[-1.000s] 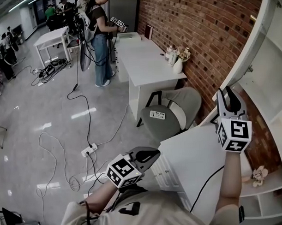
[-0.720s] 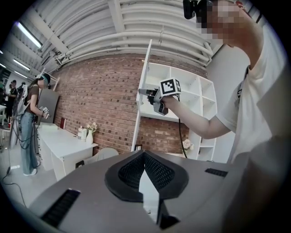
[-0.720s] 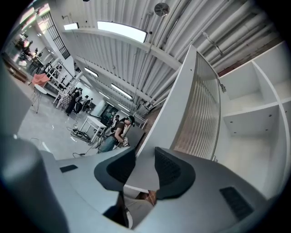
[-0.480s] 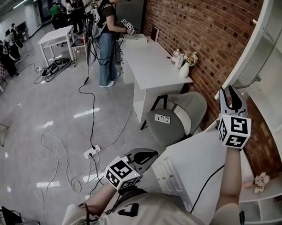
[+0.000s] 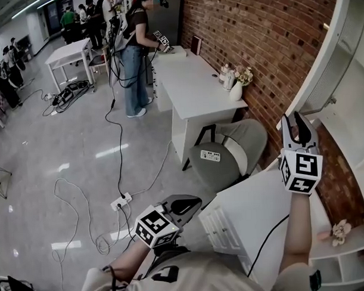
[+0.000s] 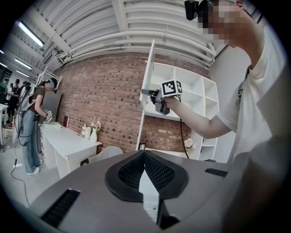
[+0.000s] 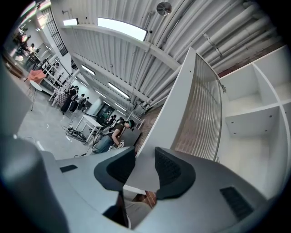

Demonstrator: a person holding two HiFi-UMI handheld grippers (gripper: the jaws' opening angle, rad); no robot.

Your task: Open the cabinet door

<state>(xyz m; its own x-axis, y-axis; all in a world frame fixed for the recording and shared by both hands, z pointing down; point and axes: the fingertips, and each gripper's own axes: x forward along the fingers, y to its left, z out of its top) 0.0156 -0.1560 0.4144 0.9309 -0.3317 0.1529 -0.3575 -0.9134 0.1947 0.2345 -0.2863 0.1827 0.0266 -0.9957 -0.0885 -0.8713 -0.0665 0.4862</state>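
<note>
Around cabinet door (image 5: 334,65) edge, right gripper (image 5: 292,118) loosening.

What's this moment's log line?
cabinet door: open | right claw: clamping its edge, jaws just eased wider | left claw: shut, empty

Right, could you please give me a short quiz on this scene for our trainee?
1. True or false: the left tool grips the door.
2. What sits between the right tool's jaws? A. a cup B. the door's edge C. a spoon
3. What stands on the white desk by the brick wall?
Key: 1 false; it is shut on nothing. 2 B; those jaws have just been opening slightly. 3 a vase of flowers.
</note>
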